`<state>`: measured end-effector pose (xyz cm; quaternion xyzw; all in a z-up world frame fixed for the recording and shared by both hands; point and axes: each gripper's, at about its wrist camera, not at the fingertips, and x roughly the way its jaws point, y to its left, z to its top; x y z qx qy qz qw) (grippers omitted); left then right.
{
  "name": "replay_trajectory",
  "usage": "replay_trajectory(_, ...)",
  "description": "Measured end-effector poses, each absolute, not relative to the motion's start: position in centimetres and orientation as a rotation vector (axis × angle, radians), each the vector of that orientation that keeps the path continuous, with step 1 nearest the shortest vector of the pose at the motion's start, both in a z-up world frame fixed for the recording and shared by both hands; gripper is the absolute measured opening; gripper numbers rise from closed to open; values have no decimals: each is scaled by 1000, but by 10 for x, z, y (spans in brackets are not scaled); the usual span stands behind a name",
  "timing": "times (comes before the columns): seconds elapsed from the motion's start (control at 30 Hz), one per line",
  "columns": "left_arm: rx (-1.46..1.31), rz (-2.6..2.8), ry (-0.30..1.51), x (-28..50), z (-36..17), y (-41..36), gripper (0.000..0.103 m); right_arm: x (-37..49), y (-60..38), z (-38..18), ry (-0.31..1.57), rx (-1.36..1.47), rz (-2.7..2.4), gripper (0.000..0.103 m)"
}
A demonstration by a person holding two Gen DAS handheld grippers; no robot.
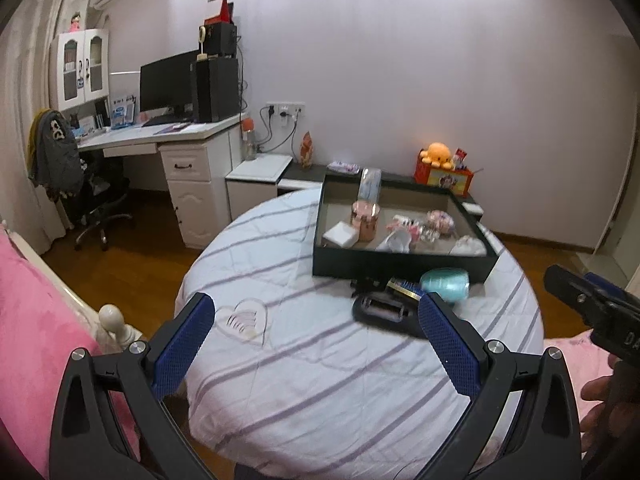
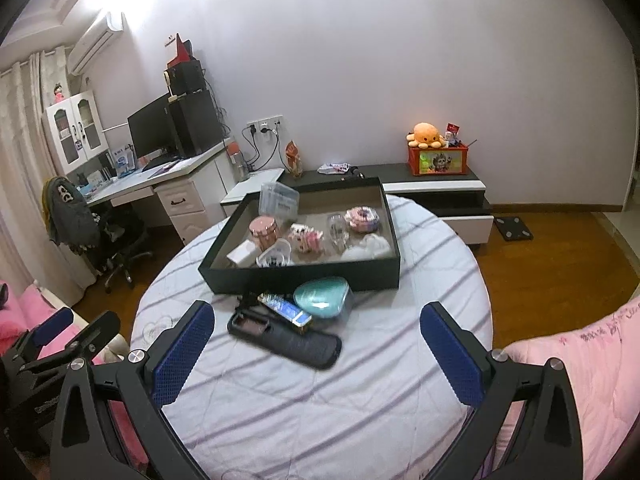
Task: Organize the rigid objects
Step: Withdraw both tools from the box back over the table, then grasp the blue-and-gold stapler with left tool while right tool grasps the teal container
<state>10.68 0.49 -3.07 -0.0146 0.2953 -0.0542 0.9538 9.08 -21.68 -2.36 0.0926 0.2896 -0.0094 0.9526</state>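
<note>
Both grippers, left point(image 1: 316, 320) and right point(image 2: 316, 328), gape empty; next, probably, the teal case point(image 2: 322, 294) goes into the tray point(image 2: 304, 276).

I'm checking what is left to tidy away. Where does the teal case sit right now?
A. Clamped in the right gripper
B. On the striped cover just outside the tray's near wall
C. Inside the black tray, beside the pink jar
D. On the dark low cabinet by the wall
B: the teal case lies on the striped cover against the near wall of the black tray, next to the black pouch; both grippers are open and hold nothing.
</note>
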Motion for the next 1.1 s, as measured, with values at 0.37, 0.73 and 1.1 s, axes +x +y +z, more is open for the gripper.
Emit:
replay_trajectory(0.37,-18,-120,628,96,-39,4,103,81,-214,-43,642,174,-23,103)
replay_trajectory(0.73,-14,-136,666,103,-48,1,103,90,-220,-56,680,180,-31,103)
replay_trajectory(1.1,2,-153,718,142,-70,-12,103,140,-227,-84,764,170,-26,103)
